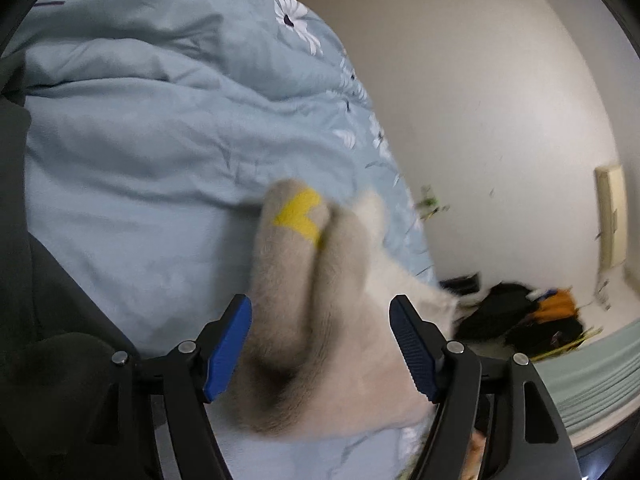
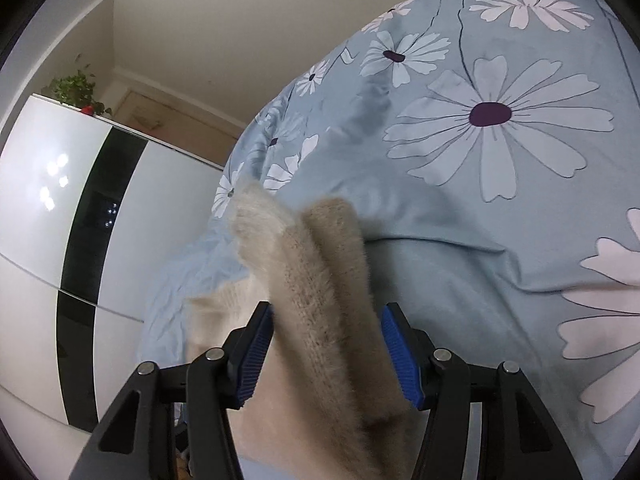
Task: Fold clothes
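A fuzzy cream-beige knit garment [image 1: 312, 312] with a yellow patch [image 1: 298, 216] runs bunched between the blue pads of my left gripper [image 1: 320, 344]; the jaws stand fairly wide with the fabric filling the gap, blurred by motion. In the right wrist view the same beige knit [image 2: 320, 292] is bunched between the pads of my right gripper [image 2: 326, 356], which close on both its sides. Both grippers hold the garment above a light blue bed cover [image 1: 140, 140] with white daisies [image 2: 492, 116].
A white wall [image 1: 480, 100] stands right of the bed, with dark bags and orange items [image 1: 524, 316] on the floor. A glossy white-and-black wardrobe [image 2: 80, 220] with a plant [image 2: 76, 88] on top stands left of the bed.
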Available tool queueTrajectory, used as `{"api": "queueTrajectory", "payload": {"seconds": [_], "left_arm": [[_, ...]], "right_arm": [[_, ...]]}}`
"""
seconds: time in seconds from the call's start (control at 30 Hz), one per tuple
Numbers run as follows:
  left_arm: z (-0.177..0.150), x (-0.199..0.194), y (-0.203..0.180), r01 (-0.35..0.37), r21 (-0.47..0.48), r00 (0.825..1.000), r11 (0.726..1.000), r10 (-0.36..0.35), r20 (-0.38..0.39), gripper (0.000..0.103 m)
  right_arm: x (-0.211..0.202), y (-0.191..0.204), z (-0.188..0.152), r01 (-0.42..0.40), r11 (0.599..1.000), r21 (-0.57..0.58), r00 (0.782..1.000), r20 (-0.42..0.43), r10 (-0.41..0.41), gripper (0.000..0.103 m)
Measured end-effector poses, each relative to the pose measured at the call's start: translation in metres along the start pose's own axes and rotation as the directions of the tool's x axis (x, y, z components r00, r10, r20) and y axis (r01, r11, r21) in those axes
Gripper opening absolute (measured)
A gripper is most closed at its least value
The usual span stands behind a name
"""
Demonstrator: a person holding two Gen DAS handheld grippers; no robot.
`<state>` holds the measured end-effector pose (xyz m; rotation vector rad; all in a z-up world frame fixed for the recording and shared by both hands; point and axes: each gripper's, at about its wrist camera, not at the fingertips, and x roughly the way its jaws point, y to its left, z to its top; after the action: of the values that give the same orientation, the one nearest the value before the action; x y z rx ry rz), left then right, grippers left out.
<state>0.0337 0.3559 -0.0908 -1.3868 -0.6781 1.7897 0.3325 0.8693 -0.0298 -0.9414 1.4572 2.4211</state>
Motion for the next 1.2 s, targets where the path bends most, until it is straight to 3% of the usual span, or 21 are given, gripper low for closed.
{"api": "queueTrajectory", "payload": {"seconds": [0.1, 0.17, 0.27, 0.37, 0.53, 0.67, 0.9, 1.2], "left_arm": [[-0.007, 0.010, -0.008, -0.076, 0.062, 0.997, 0.995, 0.076, -0.003, 0.063], [-0.011, 0.014, -0.012, -0.152, 0.115, 0.988, 0.982, 0.151, 0.010, 0.047], [-0.011, 0.017, -0.007, -0.186, 0.128, 0.983, 0.974, 0.185, 0.019, 0.046], [-0.010, 0.017, 0.000, -0.177, 0.110, 0.984, 0.978, 0.177, 0.009, 0.046], [-0.011, 0.004, 0.003, -0.130, 0.086, 0.991, 0.988, 0.131, -0.008, 0.052], [-0.009, -0.006, 0.009, -0.111, 0.071, 0.994, 0.991, 0.110, 0.020, 0.071], [-0.009, 0.019, 0.010, -0.142, 0.084, 0.989, 0.986, 0.146, -0.037, 0.077], [0.002, 0.047, 0.012, -0.092, 0.065, 0.991, 0.994, 0.097, -0.091, 0.079]], "right_arm": [[0.005, 0.008, -0.002, 0.051, 0.998, -0.047, 0.999, -0.001, -0.052, 0.042], [0.007, 0.013, -0.004, 0.090, 0.992, -0.085, 0.996, 0.009, -0.090, 0.037], [0.008, 0.013, -0.006, 0.121, 0.987, -0.109, 0.993, 0.009, -0.121, 0.036], [0.013, 0.010, -0.005, 0.132, 0.986, -0.100, 0.991, -0.003, -0.133, 0.036], [0.006, 0.013, -0.009, 0.108, 0.988, -0.114, 0.994, -0.007, -0.110, 0.039], [-0.008, 0.010, -0.014, 0.066, 0.990, -0.127, 0.998, -0.008, -0.067, 0.051], [-0.009, -0.012, -0.019, 0.042, 0.995, -0.087, 0.998, -0.033, -0.045, 0.069], [0.022, -0.020, -0.005, -0.019, 0.999, -0.033, 0.998, -0.068, 0.017, 0.073]]}}
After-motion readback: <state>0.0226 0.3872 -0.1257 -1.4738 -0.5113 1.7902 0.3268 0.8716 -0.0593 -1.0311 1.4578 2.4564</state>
